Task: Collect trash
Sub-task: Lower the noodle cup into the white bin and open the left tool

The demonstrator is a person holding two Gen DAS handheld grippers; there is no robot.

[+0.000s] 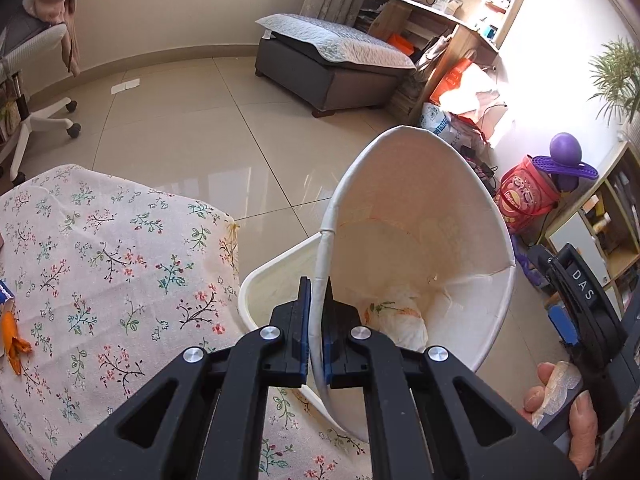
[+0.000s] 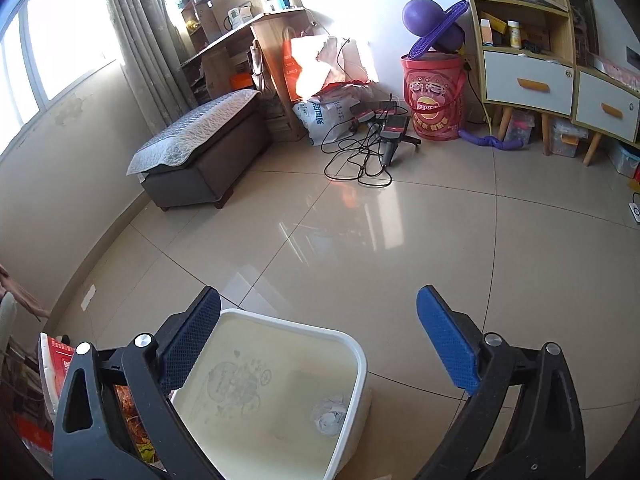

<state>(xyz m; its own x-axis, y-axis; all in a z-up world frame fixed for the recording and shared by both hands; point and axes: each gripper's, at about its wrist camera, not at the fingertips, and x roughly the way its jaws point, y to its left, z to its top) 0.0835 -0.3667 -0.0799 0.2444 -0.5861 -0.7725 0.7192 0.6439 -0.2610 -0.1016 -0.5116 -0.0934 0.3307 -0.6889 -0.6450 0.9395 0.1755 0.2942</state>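
my left hand-held gripper (image 1: 319,300) pinches only the paper bowl's (image 1: 420,240) thin rim above the bin (image 2: 280,380); it could slip and miss. right hand-held gripper (image 2: 318,344) spread, empty.

A lived-in home room: padded ottoman (image 2: 200,152), curtains (image 2: 136,32), cluttered shelves (image 2: 520,12).

Sunlit room, glossy tile floor (image 2: 360,240).
I see a grey ottoman (image 2: 200,160) under the curtained window (image 2: 60,40), a wooden shelf (image 2: 256,40), and a drawer cabinet (image 2: 528,80) on the right.
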